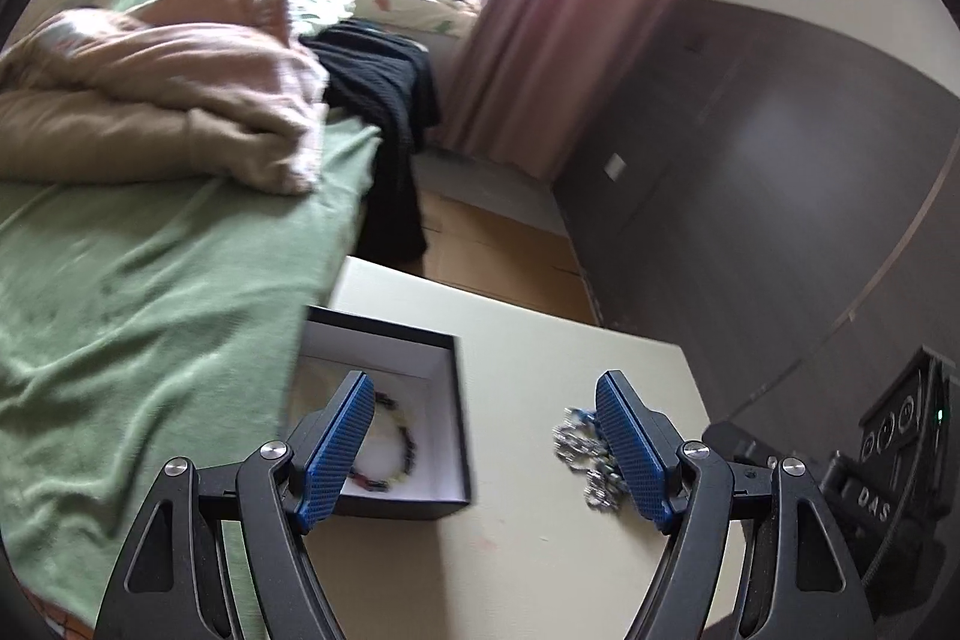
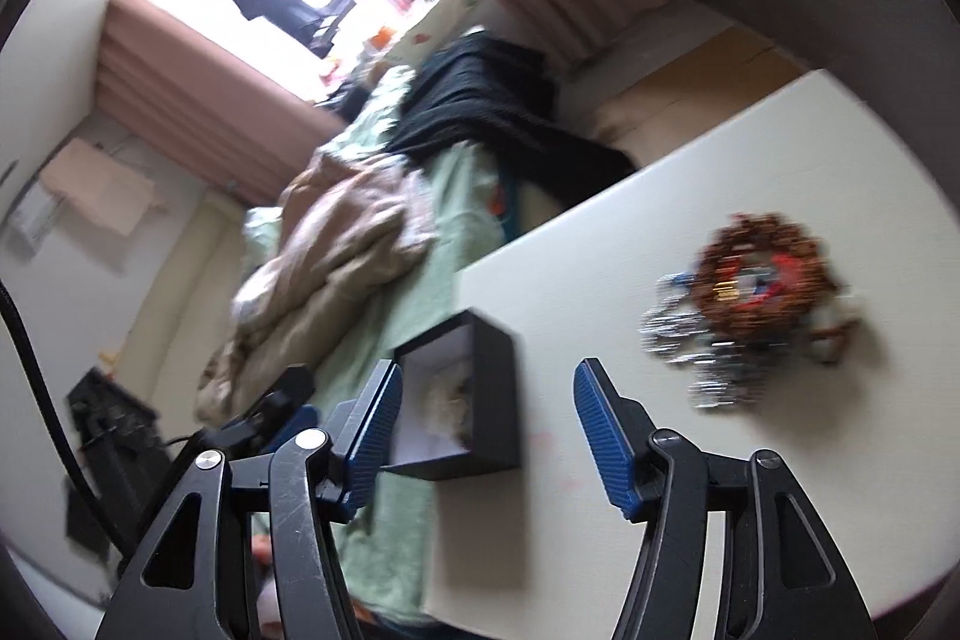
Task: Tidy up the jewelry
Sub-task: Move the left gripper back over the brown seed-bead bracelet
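Left tongs (image 1: 480,445) spread wide, empty, low in frame above the tabletop (image 1: 540,340); right tongs (image 2: 483,427) likewise wide and empty. Black box (image 1: 420,340) lower left, beaded bracelet (image 1: 399,436) inside. Silver chain (image 2: 690,340) and brown bead ring (image 2: 762,250) loose at right. Probably between picks; next, closing on the chain.

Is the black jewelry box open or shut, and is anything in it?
Open: the black square jewelry box has no lid on, showing its white lining. A dark-and-pale beaded bracelet lies inside.
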The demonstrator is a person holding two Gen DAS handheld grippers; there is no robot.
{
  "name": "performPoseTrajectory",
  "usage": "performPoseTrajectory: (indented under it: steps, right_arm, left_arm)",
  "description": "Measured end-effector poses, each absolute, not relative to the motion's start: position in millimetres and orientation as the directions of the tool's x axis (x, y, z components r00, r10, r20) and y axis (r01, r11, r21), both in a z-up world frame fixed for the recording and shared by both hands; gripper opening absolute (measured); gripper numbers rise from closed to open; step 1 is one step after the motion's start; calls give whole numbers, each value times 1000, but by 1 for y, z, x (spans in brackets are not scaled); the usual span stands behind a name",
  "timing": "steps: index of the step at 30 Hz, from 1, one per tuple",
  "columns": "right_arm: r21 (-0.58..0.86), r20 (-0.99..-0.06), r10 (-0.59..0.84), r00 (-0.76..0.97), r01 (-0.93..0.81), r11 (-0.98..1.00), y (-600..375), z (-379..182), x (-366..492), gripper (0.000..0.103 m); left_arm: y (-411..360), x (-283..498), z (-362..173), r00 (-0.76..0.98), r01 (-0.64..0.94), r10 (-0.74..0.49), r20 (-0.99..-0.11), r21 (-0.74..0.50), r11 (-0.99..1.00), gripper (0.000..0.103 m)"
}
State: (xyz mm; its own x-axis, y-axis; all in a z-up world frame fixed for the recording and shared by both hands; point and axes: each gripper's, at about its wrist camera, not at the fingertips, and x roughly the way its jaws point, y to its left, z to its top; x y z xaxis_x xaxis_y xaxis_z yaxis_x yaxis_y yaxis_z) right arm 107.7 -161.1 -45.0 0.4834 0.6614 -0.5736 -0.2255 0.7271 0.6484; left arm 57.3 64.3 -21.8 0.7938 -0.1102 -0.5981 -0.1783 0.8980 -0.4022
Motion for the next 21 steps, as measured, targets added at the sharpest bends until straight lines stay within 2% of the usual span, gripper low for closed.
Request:
performPoseTrajectory:
  steps: [12,21]
  right_arm:
    - [642,-637,540,551,-9,767,-237,-54,114,63]
    - [652,-697,482,531,190,734,-283,-79,122,63]
  left_arm:
    - [7,75,-34,759,-47,-203,-619,-364,930,77]
    - [-35,96,-50,713,26,-271,-647,-361,932,77]
